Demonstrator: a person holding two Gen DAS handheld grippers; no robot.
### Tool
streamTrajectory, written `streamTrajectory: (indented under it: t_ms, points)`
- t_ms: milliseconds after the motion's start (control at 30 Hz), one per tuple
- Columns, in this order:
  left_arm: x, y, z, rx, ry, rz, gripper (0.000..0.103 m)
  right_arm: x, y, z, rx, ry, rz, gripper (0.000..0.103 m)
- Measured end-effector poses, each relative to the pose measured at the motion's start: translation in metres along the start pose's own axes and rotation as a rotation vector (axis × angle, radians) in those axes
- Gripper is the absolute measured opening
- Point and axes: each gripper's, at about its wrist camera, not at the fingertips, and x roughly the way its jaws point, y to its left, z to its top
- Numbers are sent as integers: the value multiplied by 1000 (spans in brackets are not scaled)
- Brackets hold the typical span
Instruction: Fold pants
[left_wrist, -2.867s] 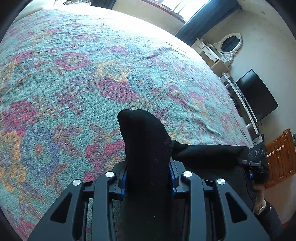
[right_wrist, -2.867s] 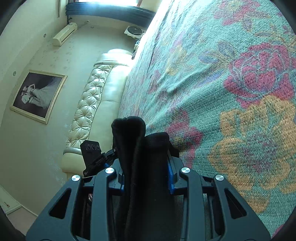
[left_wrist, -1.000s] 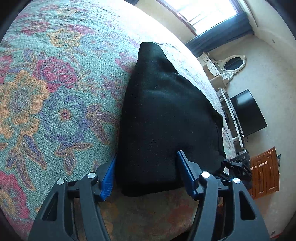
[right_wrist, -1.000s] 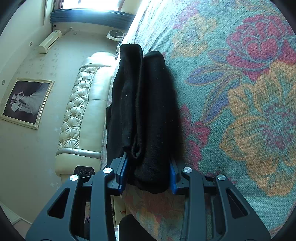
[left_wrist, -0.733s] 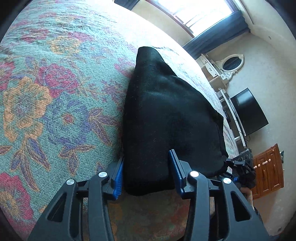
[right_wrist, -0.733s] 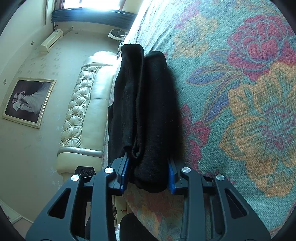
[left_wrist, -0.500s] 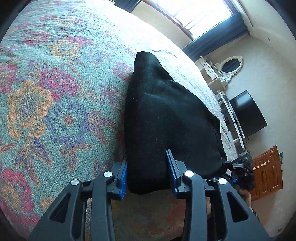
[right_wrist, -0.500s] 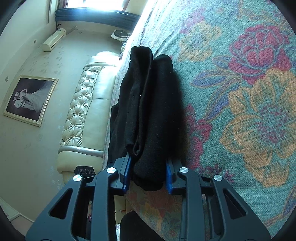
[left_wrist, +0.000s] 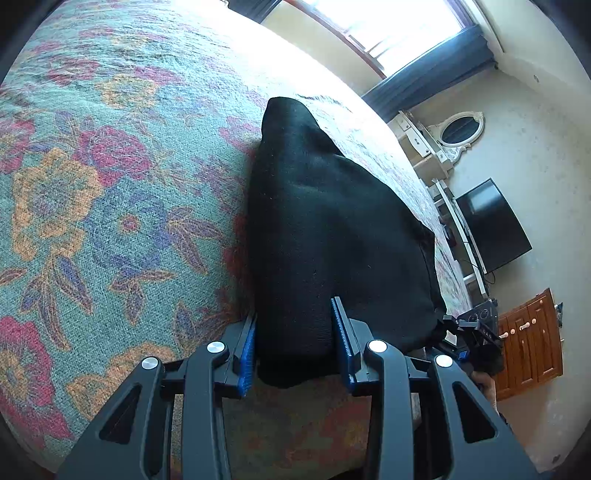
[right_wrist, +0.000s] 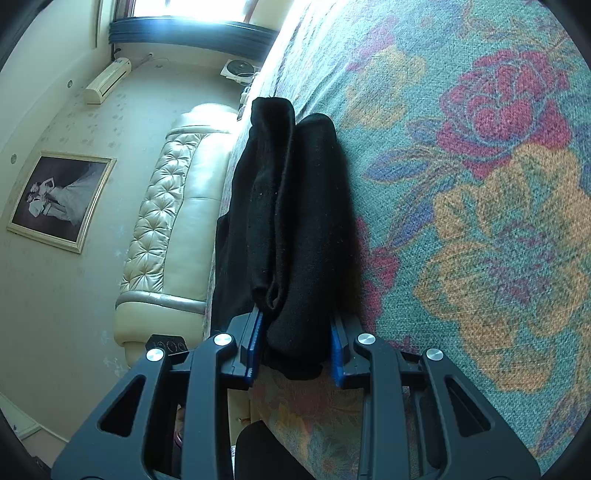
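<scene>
Lying on the bedspread (left_wrist: 110, 192) near its front edge: pants (left_wrist: 325, 229), black, already folded into a thick, compact bundle of several layers, its rolled edges showing in the right wrist view (right_wrist: 295, 221).

Left gripper (left_wrist: 295, 343): closing on the near left corner of the pants, blue pads touching the cloth on both sides, jaws narrowly apart around the layers.

Right gripper (right_wrist: 295, 343): clamping the near right corner of the pants, pads pressing into the stacked folds.

Progress, as judged: folding is appearing largely done; the bundle is resting flat on the bedspread. What is remaining is either one more fold or a release and tidy; the frames are not settling which.

Beyond the pants: headboard (right_wrist: 166, 221), cream and tufted, standing left of them; a television (left_wrist: 491, 225) and a wooden cabinet (left_wrist: 532, 339) standing right of them.
</scene>
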Motion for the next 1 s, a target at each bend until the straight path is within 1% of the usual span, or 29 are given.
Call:
streamTrajectory:
  t_ms: [33, 67, 133, 167, 200, 233, 267, 300, 367, 433, 467, 500, 600, 667, 733, 767, 800, 833, 867, 900, 933, 1000]
  points:
    - [1, 2, 0, -2, 4, -6, 38, 1, -1, 0, 6, 0, 10, 28]
    - [1, 5, 0, -8, 6, -17, 41, 1, -1, 0, 7, 4, 20, 29]
    - [-2, 12, 0, -35, 7, -44, 46, 1, 3, 2, -8, 24, 18, 36]
    - [-6, 16, 0, -54, 5, -64, 47, 1, 6, 3, -15, 35, 19, 44]
    - [-12, 20, 1, -65, -10, -82, 47, -1, 9, 5, -25, 44, 20, 54]
    - [-20, 23, 2, -68, -33, -100, 48, -4, 13, 7, -41, 48, 23, 60]
    - [-28, 26, 5, -66, -60, -113, 62, -6, 17, 11, -58, 50, 28, 69]
    - [-36, 29, 10, -64, -87, -120, 82, -6, 20, 16, -76, 57, 31, 72]
    - [-44, 36, 26, -68, -127, -111, 83, -5, 24, 31, -117, 45, -10, 74]
    - [-39, 41, 49, -75, -135, -96, 83, -4, 26, 51, -134, -10, -31, 77]
    - [-32, 42, 62, -70, -128, -81, 83, -2, 26, 63, -127, -37, -26, 80]
    - [-22, 41, 75, -59, -115, -63, 83, 2, 24, 76, -113, -53, -19, 80]
    - [14, 24, 106, 34, -53, -28, 83, 22, 22, 109, -81, -56, 9, 80]
    - [38, 8, 122, 109, -23, 7, 83, 34, 23, 126, -76, -56, -3, 80]
    - [62, -3, 133, 147, 12, 24, 83, 45, 24, 137, -76, -56, -10, 80]
    - [73, -7, 138, 153, 29, 32, 83, 49, 24, 140, -86, -58, -27, 75]
    - [84, -8, 142, 148, 48, 48, 83, 53, 25, 142, -98, -57, -68, 55]
    - [94, -6, 145, 132, 66, 68, 83, 58, 23, 144, -103, -43, -106, 45]
    - [103, -3, 147, 111, 86, 82, 83, 62, 18, 144, -98, -27, -130, 32]
    - [108, -1, 148, 100, 94, 87, 83, 65, 12, 144, -98, -18, -145, 25]
    - [111, -1, 150, 103, 103, 91, 84, 66, 9, 144, -105, -17, -141, 23]
    - [115, -5, 153, 116, 135, 113, 85, 62, -1, 147, -78, -19, -100, 20]
